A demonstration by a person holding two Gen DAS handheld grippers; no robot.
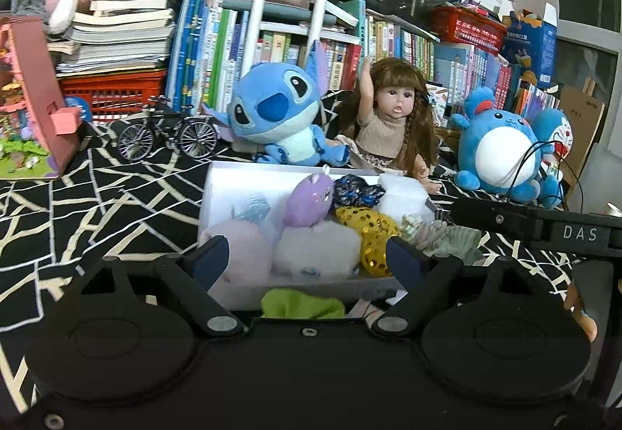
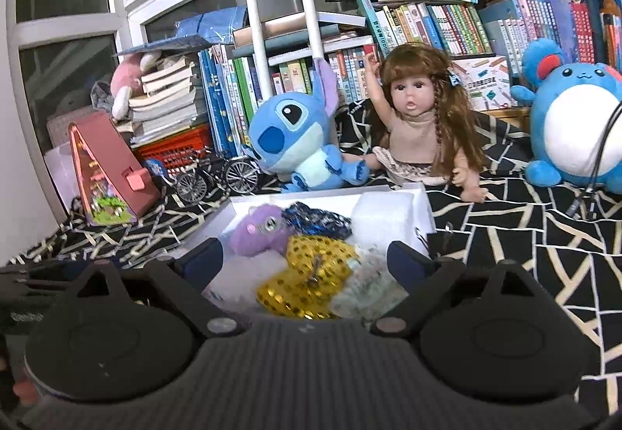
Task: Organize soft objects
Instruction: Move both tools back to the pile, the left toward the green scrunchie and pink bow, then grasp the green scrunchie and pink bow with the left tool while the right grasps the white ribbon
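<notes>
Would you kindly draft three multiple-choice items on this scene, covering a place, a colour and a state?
1. Where does the purple plush lie?
A. in the white box
B. on the books
C. beside the toy bicycle

2. What colour is the sequinned bow?
A. red
B. gold
C. green

3. How is the left hand-held gripper?
A. shut on a sock
B. shut on the doll
C. open, holding nothing

Answers: 1 A, it rests inside the white box. 2 B, its sequins shine gold. 3 C, its fingers stand apart with nothing between them.
</notes>
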